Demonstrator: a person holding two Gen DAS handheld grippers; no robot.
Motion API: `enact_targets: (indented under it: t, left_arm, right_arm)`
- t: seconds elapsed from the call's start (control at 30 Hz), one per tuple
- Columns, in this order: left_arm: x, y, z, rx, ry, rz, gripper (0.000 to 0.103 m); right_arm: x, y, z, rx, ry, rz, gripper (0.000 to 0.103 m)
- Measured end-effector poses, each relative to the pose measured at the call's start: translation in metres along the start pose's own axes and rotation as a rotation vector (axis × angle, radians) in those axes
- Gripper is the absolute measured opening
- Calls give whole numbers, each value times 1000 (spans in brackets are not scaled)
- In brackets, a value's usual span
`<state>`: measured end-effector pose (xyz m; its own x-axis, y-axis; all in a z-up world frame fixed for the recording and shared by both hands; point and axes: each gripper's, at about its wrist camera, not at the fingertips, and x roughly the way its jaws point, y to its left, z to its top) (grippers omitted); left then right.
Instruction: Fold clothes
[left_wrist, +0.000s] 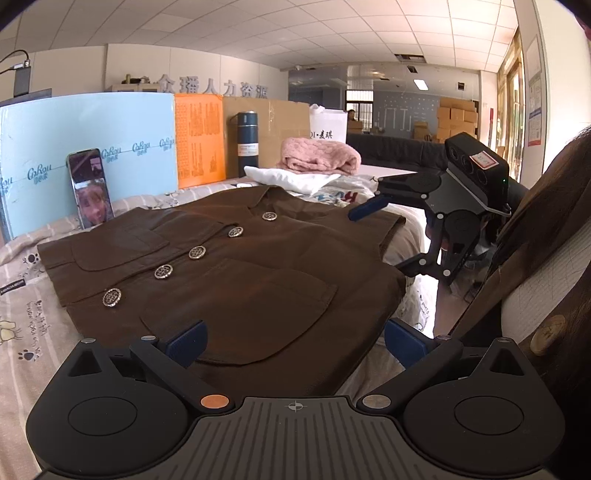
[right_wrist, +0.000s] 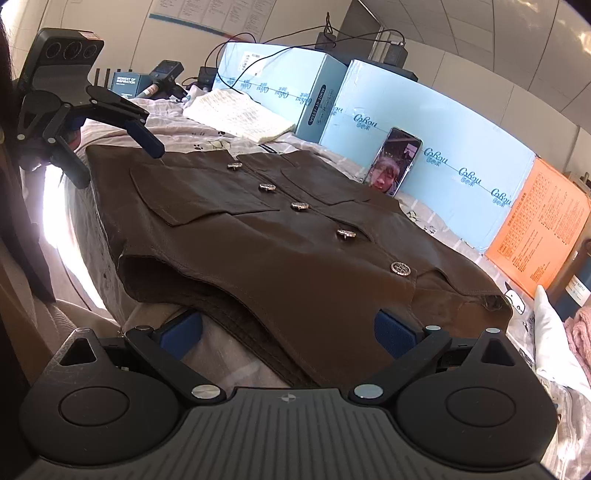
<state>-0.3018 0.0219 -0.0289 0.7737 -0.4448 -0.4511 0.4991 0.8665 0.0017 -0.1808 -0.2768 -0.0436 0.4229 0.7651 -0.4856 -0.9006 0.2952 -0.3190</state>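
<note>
A brown vest (left_wrist: 236, 266) with several metal buttons lies flat, front up, on the patterned sheet (left_wrist: 26, 317). It also shows in the right wrist view (right_wrist: 280, 236). My left gripper (left_wrist: 293, 341) is open, its blue fingertips (left_wrist: 186, 341) over the vest's near hem corner. My right gripper (right_wrist: 288, 332) is open at the vest's armhole and shoulder edge; it also shows in the left wrist view (left_wrist: 384, 232). The left gripper shows in the right wrist view (right_wrist: 114, 162), open, above the hem.
A phone (left_wrist: 90, 188) leans on blue foam boards (left_wrist: 88, 147). An orange sheet (left_wrist: 197, 140), a dark flask (left_wrist: 247, 138), a pink towel (left_wrist: 317, 155) and white cloth (left_wrist: 291, 179) lie behind the collar. A notebook (right_wrist: 236, 114) lies past the hem. The bed edge runs along the near side.
</note>
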Motion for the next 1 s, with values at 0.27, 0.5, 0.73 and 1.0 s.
enact_targets:
  t: [0.27, 0.5, 0.73, 1.0]
  left_arm:
    - [11, -13, -9, 199, 122, 151, 103]
    - [-5, 18, -8, 143, 54, 271, 100]
    - [0, 36, 1, 120, 9, 229, 82]
    - [2, 59, 22, 98, -81, 149, 48]
  right_arm:
    - [-7, -22, 10, 133, -159, 62, 100]
    - [0, -31, 4, 151, -109, -99, 100]
    - [-6, -49, -25, 111, 14, -378, 100]
    - [-23, -63, -34, 99, -22, -468, 81]
